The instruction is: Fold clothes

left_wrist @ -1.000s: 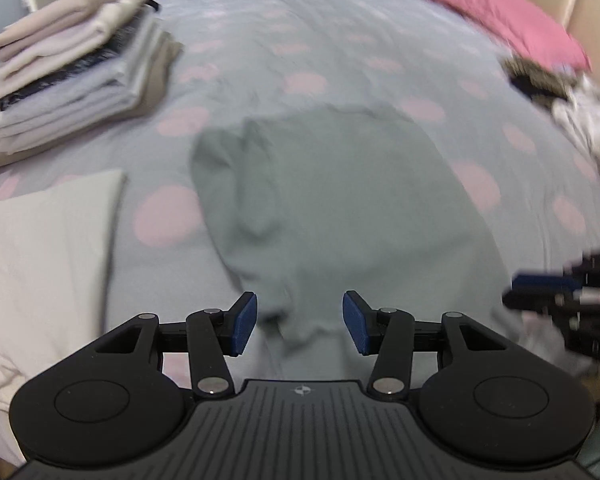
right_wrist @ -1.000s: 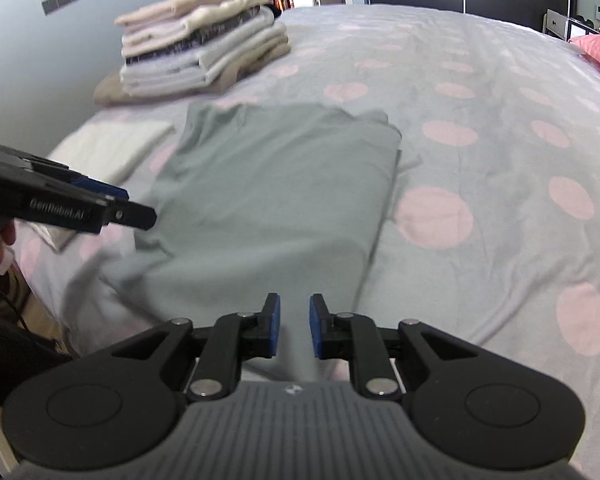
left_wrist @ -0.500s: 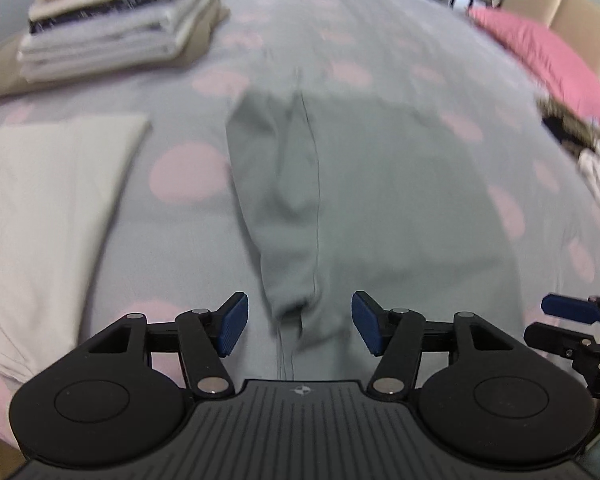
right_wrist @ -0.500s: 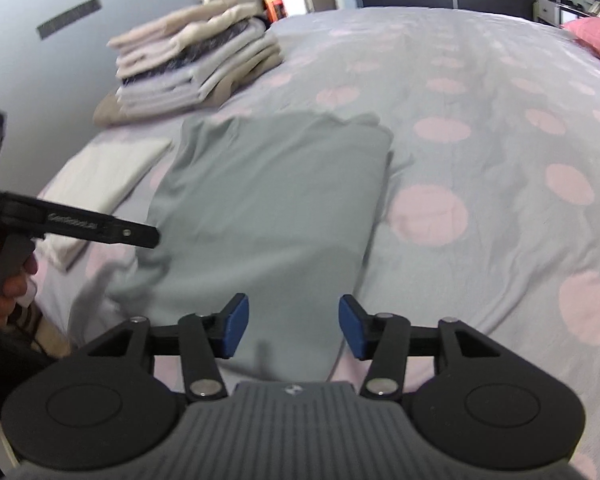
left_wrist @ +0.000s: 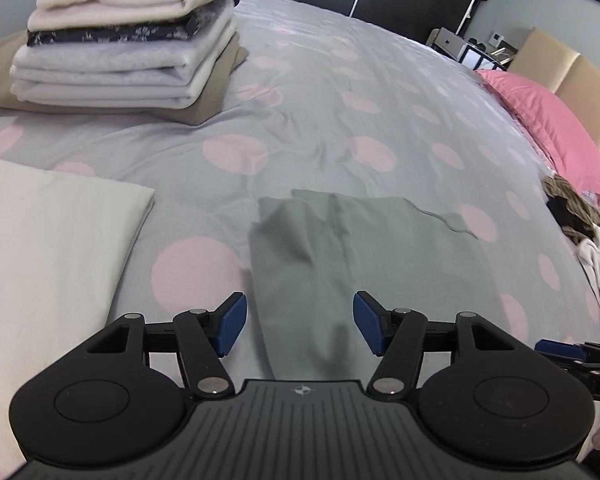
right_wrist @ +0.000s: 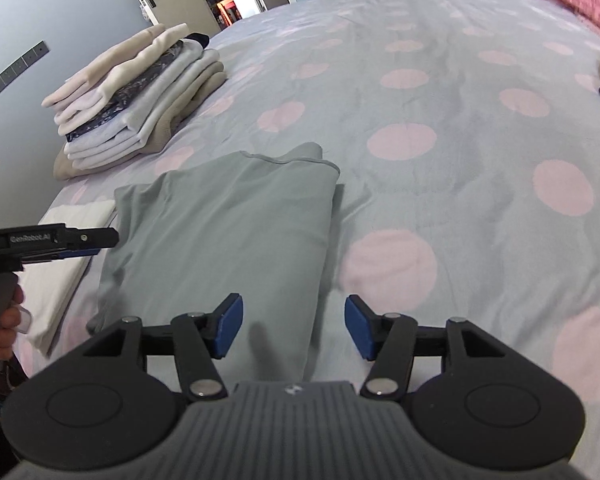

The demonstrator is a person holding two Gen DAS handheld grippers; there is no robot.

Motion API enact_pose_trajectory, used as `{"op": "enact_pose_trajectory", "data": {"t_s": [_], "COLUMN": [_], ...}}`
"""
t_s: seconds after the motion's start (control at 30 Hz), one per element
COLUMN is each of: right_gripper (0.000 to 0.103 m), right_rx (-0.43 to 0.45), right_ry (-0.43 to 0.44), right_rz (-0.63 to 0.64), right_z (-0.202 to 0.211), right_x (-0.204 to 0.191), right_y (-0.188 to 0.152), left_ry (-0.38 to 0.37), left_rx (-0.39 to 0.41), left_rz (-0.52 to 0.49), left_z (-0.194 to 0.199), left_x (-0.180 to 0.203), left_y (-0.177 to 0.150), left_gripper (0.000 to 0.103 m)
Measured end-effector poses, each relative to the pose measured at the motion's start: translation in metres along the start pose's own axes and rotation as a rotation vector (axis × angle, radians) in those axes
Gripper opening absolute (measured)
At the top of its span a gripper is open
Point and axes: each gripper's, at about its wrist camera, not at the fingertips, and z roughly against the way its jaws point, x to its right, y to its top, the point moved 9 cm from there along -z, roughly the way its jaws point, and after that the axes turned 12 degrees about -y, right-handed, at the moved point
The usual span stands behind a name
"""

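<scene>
A folded grey garment (left_wrist: 364, 256) lies flat on the spotted bedspread (right_wrist: 440, 92) — the landmark for the rest. The left gripper (left_wrist: 299, 328) hovers over its near left edge with jaws apart and nothing between the blue pads, while the right gripper (right_wrist: 293, 327) hangs over its near right edge, jaws opening, pads clear of the cloth. Beyond the garment to the left stands a stack of folded clothes (right_wrist: 140, 104), a white cloth (left_wrist: 40, 248) lies just left of it, and a pink pillow (left_wrist: 552, 120) sits well off to its far right.

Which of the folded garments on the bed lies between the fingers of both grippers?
The grey-green garment, flat and alone on the dotted bedspread. The white folded cloth lies beside it; the stack of folded clothes is farther away.
</scene>
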Motion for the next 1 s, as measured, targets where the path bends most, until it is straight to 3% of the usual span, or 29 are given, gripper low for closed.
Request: {"op": "enact_pose_trajectory", "data": {"t_s": [0.23, 0.6, 0.67, 0.73, 0.83, 0.87, 0.93, 1.0], "right_gripper": [0.066, 0.069, 0.067, 0.049, 0.031, 0.028, 0.015, 0.011], "right_rx": [-0.043, -0.071, -0.058, -0.041, -0.026, -0.028, -0.030, -0.025], "right_ry": [0.041, 0.108, 0.108, 0.095, 0.082, 0.087, 0.098, 0.101], "right_rz": [-0.024, -0.049, -0.042, -0.028, -0.043, -0.059, -0.082, -0.077], "right_z": [-0.042, -0.097, -0.102, -0.105, -0.107, -0.106, -0.104, -0.099], "right_x": [-0.001, -0.009, -0.011, -0.013, -0.011, -0.009, -0.007, -0.009], "right_y": [0.026, 0.061, 0.065, 0.068, 0.071, 0.071, 0.072, 0.073], "left_ry": [-0.039, -0.117, -0.124, -0.126, -0.133, -0.138, -0.141, -0.124], "left_rx": [-0.034, 0.011, 0.026, 0.034, 0.042, 0.044, 0.048, 0.052], "left_rz": [0.024, 0.003, -0.011, -0.030, -0.044, -0.044, -0.046, -0.061], "left_z": [-0.037, -0.068, -0.070, -0.072, -0.071, -0.070, -0.066, -0.060], "left_x": [-0.021, -0.026, -0.021, -0.015, -0.008, -0.007, -0.005, -0.002], "left_y": [0.010, 0.025, 0.026, 0.026, 0.026, 0.027, 0.027, 0.028], "left_gripper": [0.057, 0.057, 0.052, 0.042, 0.028, 0.018, 0.013, 0.010]}}
